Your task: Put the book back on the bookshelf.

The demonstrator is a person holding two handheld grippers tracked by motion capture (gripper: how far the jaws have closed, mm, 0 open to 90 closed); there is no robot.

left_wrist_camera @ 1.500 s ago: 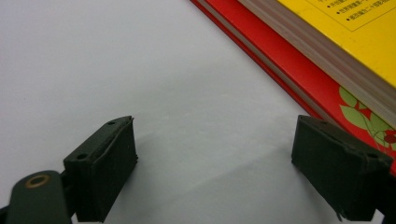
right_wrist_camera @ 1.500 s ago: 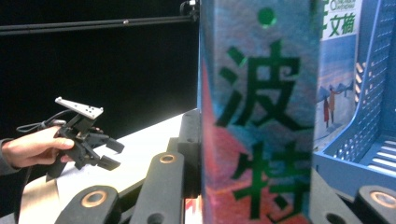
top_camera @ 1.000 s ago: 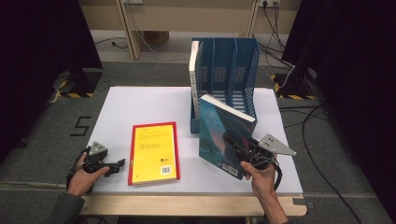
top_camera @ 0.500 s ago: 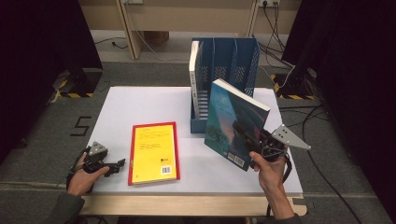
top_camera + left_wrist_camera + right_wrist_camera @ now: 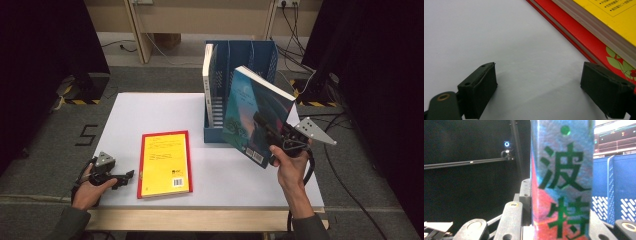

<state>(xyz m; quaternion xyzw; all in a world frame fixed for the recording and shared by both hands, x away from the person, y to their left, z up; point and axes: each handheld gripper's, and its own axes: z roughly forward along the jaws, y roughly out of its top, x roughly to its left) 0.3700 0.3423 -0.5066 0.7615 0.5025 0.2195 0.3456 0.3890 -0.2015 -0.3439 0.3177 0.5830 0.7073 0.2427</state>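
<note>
Teal book [image 5: 252,112] tilted, right of centre in the high view, before blue file rack [image 5: 265,57], clamped at its spine by right gripper [image 5: 274,134], right hand [image 5: 289,165] raised, left gripper [image 5: 126,175] gaped wide, rested lower left beside yellow book [image 5: 165,162].

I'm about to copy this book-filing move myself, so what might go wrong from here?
The right gripper clamps the teal book only near its spine, tilted in the air, so it may swing or slip. The blue file rack has narrow slots; a corner might catch a divider or the white book already filed.
</note>
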